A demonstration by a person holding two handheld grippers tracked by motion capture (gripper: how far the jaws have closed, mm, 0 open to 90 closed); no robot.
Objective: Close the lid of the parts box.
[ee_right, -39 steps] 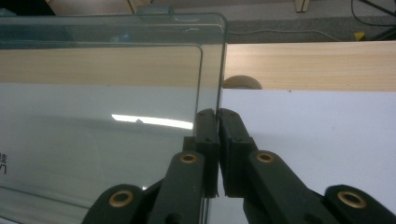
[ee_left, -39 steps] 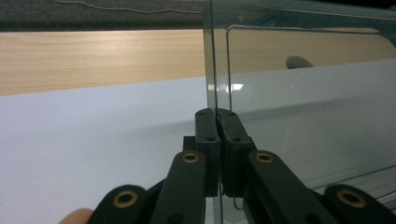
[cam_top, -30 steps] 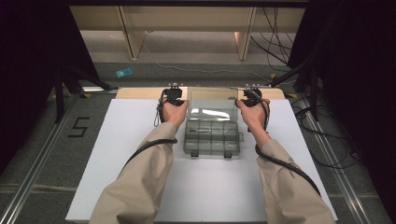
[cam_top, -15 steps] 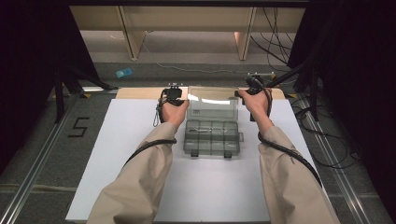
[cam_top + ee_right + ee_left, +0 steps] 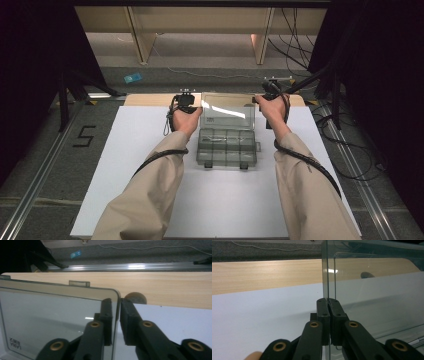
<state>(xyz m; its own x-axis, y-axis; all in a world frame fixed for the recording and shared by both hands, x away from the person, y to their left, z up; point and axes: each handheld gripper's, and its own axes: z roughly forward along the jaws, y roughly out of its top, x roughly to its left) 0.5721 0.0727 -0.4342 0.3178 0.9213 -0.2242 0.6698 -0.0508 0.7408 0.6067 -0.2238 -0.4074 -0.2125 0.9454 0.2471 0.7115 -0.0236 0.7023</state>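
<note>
A clear plastic organiser box (image 5: 226,147) with several compartments sits on the white sheet (image 5: 140,150), its transparent lid (image 5: 227,109) raised at the far side. My left gripper (image 5: 198,107) is shut on the lid's left edge; in the left gripper view the jaws (image 5: 328,303) pinch the thin clear lid (image 5: 374,290). My right gripper (image 5: 258,100) holds the lid's right edge near its top corner. In the right gripper view its jaws (image 5: 115,305) have just been closing and stand either side of the lid (image 5: 55,312) rim, pressing on it.
A pale wooden strip (image 5: 150,99) runs along the table's far edge. Beyond it are the floor, cables (image 5: 210,75), a small blue item (image 5: 133,77) and wooden furniture legs (image 5: 140,40). A "5" mark (image 5: 84,136) lies on the floor at left.
My right hand has moved up and away to the lid's top right corner, and its jaws have closed on the rim. The left hand has stayed still.
</note>
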